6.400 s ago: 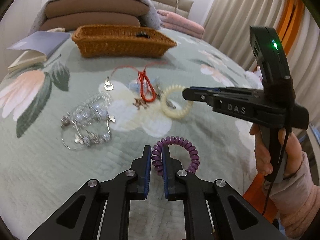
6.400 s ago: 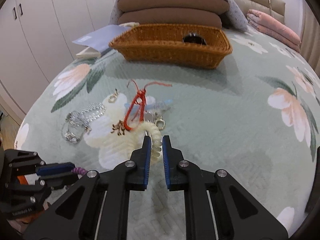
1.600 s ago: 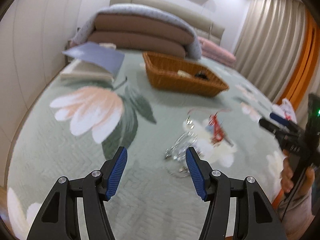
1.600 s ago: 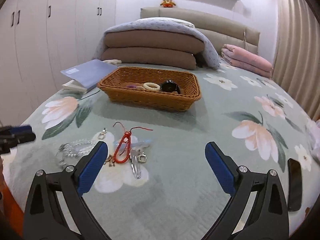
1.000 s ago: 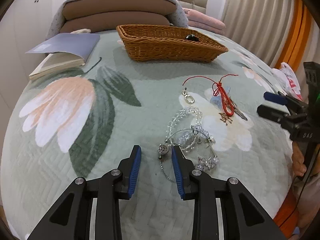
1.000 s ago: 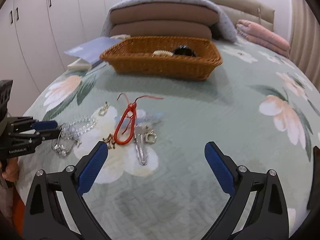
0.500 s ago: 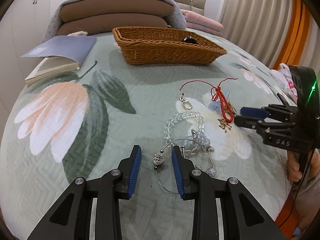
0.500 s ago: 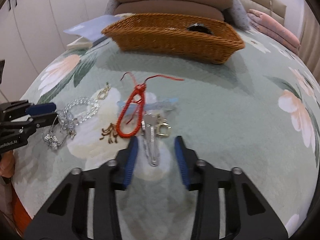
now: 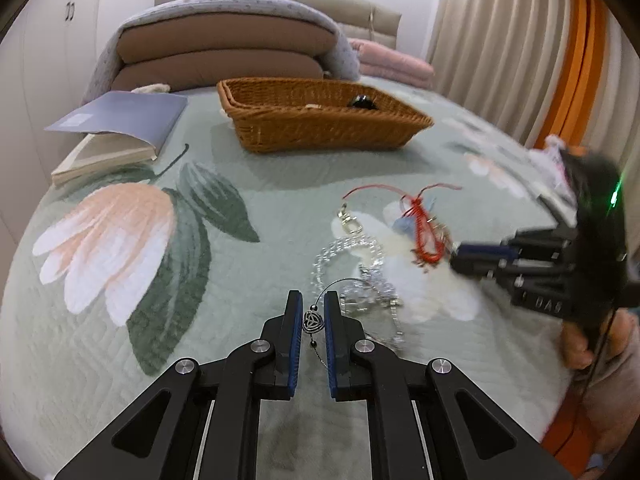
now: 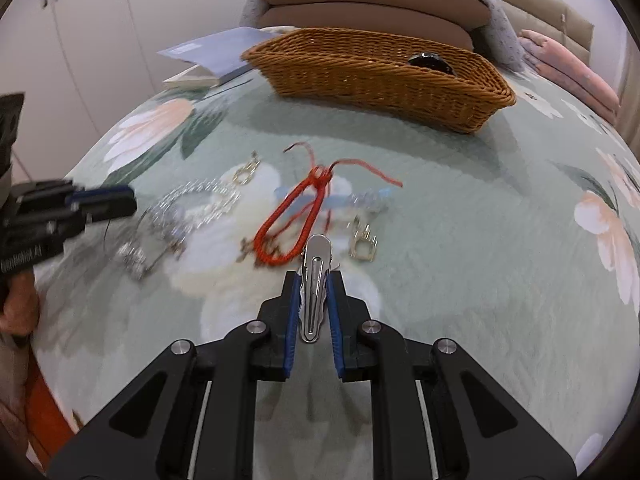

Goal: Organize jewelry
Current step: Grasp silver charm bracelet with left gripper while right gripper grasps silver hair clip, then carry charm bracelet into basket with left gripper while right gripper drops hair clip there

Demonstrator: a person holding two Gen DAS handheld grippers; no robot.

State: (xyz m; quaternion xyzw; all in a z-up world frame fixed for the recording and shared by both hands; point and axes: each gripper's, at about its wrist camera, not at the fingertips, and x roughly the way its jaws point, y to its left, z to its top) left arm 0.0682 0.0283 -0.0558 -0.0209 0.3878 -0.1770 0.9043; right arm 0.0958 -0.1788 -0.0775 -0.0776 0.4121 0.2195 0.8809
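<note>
While the jaws of the left gripper are closing, a small silver heart charm on a thin wire bangle is pinched between the blue pads at the lower centre of the left wrist view. In the right wrist view, a silver hair clip is clamped lengthwise between the closing jaws of the right gripper, its rounded tip sticking out ahead of them.

Just beyond the clip, a red cord bracelet is seen lying on the bed, with a small gold clasp to its right and a pale blue clip partly beneath it. A clear beaded bracelet is spread at mid-frame in the left wrist view, blurred.

Farther back, a wicker basket is set on the flowered quilt, a dark round thing showing inside it. At upper left, an open book is laid face down, and stacked cushions are piled behind.
</note>
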